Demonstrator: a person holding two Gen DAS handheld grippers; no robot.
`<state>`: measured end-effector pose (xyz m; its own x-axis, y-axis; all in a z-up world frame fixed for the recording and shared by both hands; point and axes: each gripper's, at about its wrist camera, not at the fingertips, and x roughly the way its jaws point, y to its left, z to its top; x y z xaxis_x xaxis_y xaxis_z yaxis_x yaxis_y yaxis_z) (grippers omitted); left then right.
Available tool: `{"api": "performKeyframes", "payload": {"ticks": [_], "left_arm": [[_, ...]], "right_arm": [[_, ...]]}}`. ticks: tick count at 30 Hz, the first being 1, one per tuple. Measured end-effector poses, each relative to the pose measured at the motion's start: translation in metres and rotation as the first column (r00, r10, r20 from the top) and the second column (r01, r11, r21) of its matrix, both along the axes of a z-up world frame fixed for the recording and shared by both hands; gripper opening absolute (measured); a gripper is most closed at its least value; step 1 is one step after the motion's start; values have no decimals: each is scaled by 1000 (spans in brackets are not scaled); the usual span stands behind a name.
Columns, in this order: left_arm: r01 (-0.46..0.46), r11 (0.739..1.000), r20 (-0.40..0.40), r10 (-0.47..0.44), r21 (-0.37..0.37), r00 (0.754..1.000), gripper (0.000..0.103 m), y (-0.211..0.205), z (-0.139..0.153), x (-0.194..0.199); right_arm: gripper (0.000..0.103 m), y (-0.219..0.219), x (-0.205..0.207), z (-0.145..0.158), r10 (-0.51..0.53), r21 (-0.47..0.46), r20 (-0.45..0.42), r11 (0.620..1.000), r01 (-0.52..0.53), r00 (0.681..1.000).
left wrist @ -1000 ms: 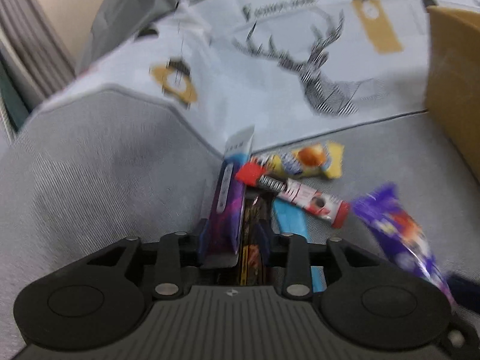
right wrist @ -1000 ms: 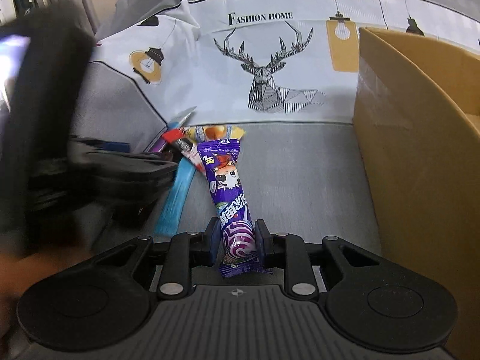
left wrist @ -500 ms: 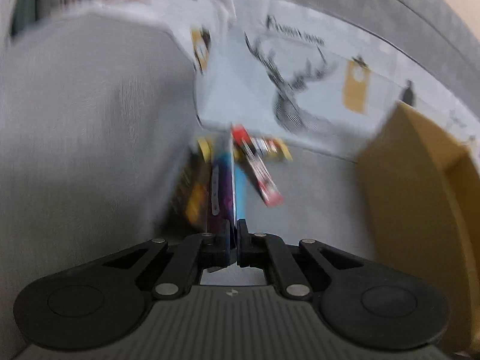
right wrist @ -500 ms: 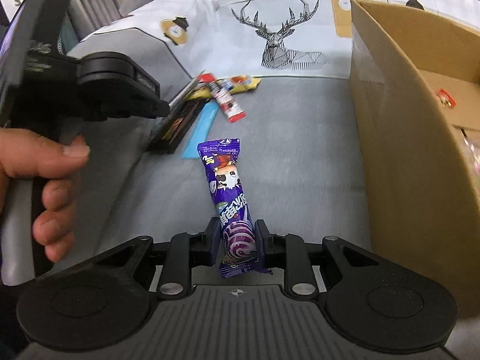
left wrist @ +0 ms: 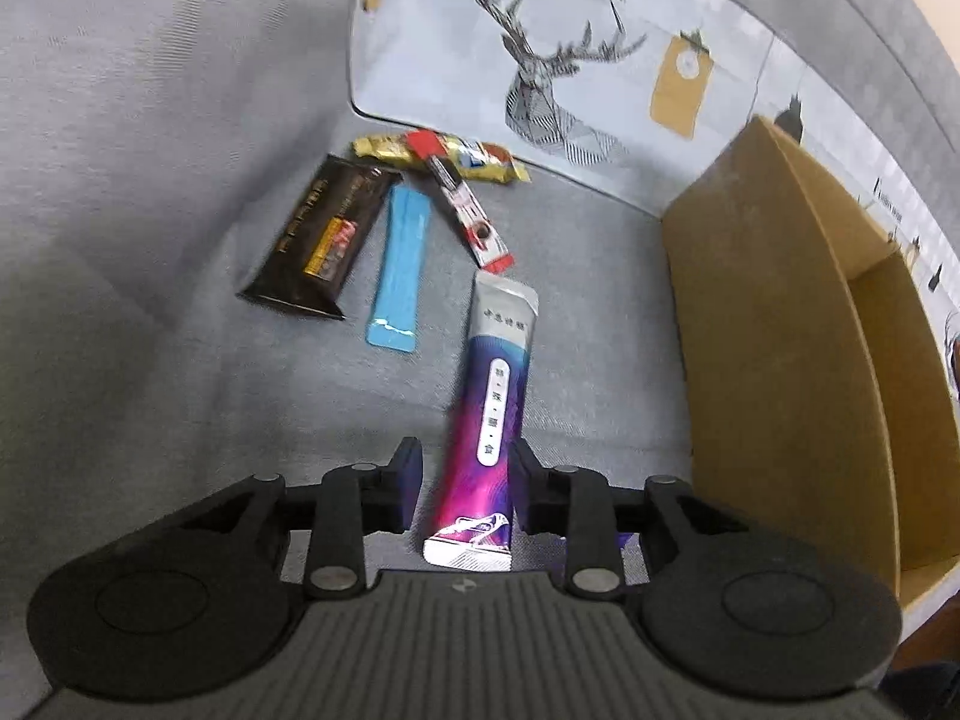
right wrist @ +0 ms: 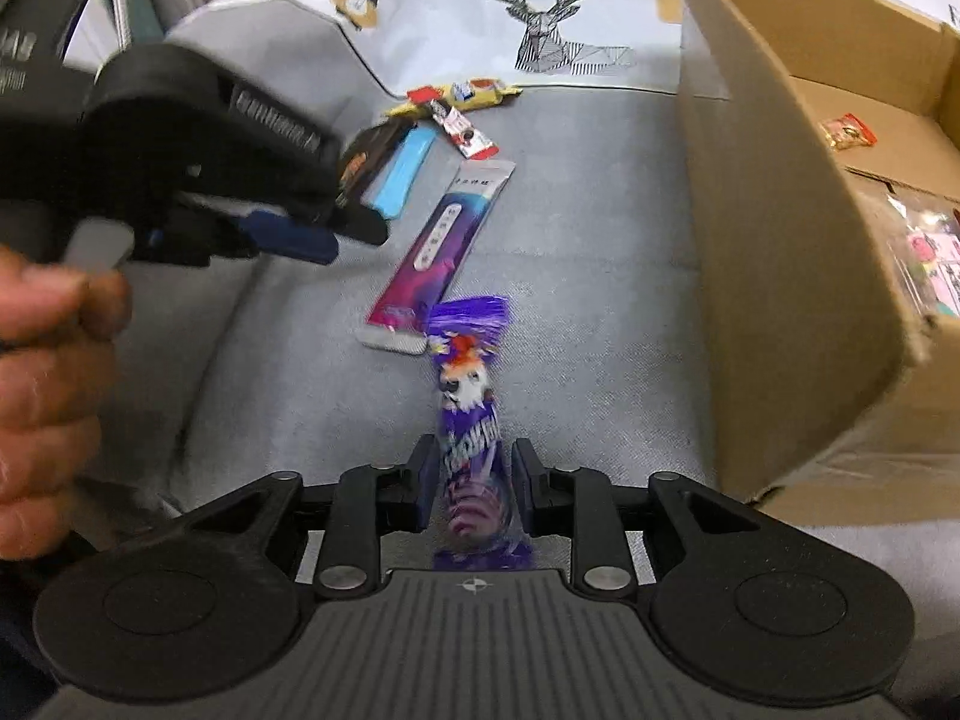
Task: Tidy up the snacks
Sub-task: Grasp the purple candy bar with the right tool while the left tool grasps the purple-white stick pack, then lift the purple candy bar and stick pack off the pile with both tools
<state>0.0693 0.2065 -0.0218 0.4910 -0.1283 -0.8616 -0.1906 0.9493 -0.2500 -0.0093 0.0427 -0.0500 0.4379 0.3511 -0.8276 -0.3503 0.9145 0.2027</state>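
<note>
A few packets already sit in the box [right wrist: 780, 276], so the sorting is under way but far from done. The right tool [right wrist: 471, 483] has a purple packet [right wrist: 471, 396] between its fingers with narrow gaps either side (whether it is truly clamped, I cannot tell). The left tool [left wrist: 465, 489] stands apart around a pink-and-purple sachet [left wrist: 489, 414], which the right view shows lying loose on the grey couch [left wrist: 150, 150]. Still out on the couch are a black bar [left wrist: 321, 234], a blue stick [left wrist: 401, 267], a red-ended stick [left wrist: 465, 204] and a yellow packet [left wrist: 390, 150], all near the deer cushion [left wrist: 570, 60].
</note>
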Motion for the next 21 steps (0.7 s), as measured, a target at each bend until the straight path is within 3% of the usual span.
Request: {"api": "performKeyframes", "payload": {"ticks": [9,17,20,21], "left_arm": [[79,988,-33,-76,131,997,52,-34,-15,26],[100,970,-80,-85,220,993,52,-41,-27,34],[124,960,-80,-107,251,991,49,-46,-29,33],[126,958,-78,-110,258,991,38,-47,-29,33]], "right_arm": [[41,12,5,-10,36,-37,7,999,-36,999],[41,8,11,-12,23,-34,14,999,-22,1000],[28,6,13,-13,14,-41,22,999,-13,1000],[22,5,14,-13,11,-43,24,999,-10,1000]]}}
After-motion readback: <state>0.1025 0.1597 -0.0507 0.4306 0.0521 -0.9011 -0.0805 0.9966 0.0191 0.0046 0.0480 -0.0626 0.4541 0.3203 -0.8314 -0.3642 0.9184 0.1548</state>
